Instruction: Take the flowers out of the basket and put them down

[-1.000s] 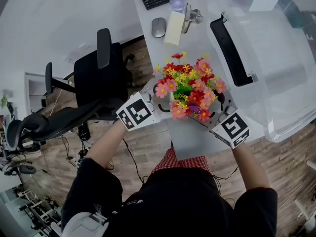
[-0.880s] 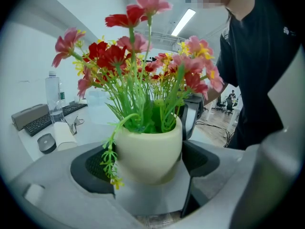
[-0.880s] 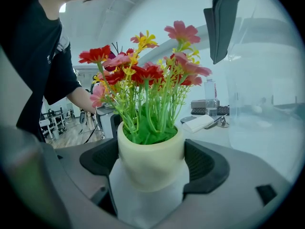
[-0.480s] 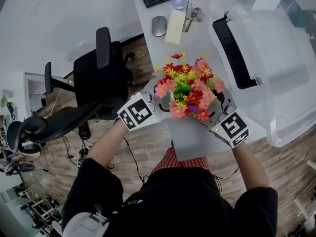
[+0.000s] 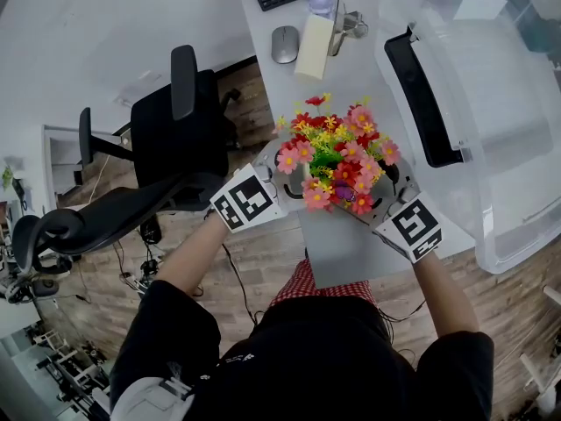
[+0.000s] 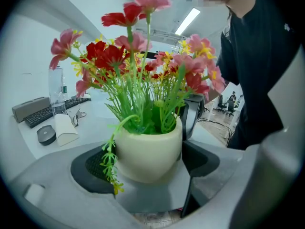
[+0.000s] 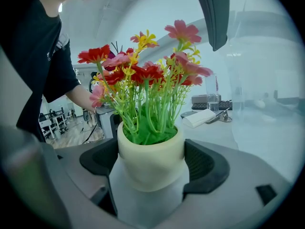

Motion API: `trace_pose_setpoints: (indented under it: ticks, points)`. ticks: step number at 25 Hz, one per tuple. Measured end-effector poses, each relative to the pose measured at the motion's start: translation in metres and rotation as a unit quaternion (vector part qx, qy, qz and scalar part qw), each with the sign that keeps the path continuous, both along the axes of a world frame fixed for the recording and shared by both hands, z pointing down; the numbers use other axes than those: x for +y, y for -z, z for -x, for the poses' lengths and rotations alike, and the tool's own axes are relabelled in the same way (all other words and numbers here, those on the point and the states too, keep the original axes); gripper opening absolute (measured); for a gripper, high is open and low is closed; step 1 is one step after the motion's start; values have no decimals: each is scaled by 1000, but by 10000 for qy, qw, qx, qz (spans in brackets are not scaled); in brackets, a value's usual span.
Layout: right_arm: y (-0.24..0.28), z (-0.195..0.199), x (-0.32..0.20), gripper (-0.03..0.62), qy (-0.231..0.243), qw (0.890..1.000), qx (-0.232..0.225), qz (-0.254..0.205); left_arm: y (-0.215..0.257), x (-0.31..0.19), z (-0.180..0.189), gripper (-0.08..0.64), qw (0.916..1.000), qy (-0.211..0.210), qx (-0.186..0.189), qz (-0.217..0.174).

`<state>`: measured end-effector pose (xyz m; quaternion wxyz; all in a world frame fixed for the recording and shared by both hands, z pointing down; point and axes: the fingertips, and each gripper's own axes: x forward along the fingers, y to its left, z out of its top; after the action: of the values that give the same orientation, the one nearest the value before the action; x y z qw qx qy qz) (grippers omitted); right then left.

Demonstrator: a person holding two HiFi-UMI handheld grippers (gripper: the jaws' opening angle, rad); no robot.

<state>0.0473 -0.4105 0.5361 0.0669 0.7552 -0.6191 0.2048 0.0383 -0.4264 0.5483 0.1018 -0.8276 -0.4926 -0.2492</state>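
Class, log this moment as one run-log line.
left gripper: shut on flower pot | right gripper: shut on flower pot | pot: upright, over desk near edge

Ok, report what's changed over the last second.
Nothing visibly changed. The left gripper and right gripper stay clamped on the flower pot, one from each side, at the same spot by the near end of the desk. Only the head camera drifted slightly.
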Motion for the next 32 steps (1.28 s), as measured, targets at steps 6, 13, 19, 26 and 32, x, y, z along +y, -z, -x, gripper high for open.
trace_pose_setpoints:
  ticks: [6, 13, 19, 26, 32]
  points:
    - [-6, -2, -1, 437, 22, 10000, -35, 49, -6, -1, -2, 434, 10000, 23, -51, -14]
    - [-9, -4, 0, 437, 23, 10000, -71, 65, -9, 0, -4, 434, 10000, 30, -84, -42]
    - [-12, -5, 1, 437, 13, 9999, -115, 86, -12, 1, -5, 434, 9999, 7, -101, -73]
    - [-14, -5, 4, 437, -10, 9998, -175, 66, -13, 3, -5, 434, 9999, -33, -117, -88]
    - [-16, -5, 4, 437, 17, 9999, -74, 120, -15, 4, -5, 434, 9999, -19, -66, -123]
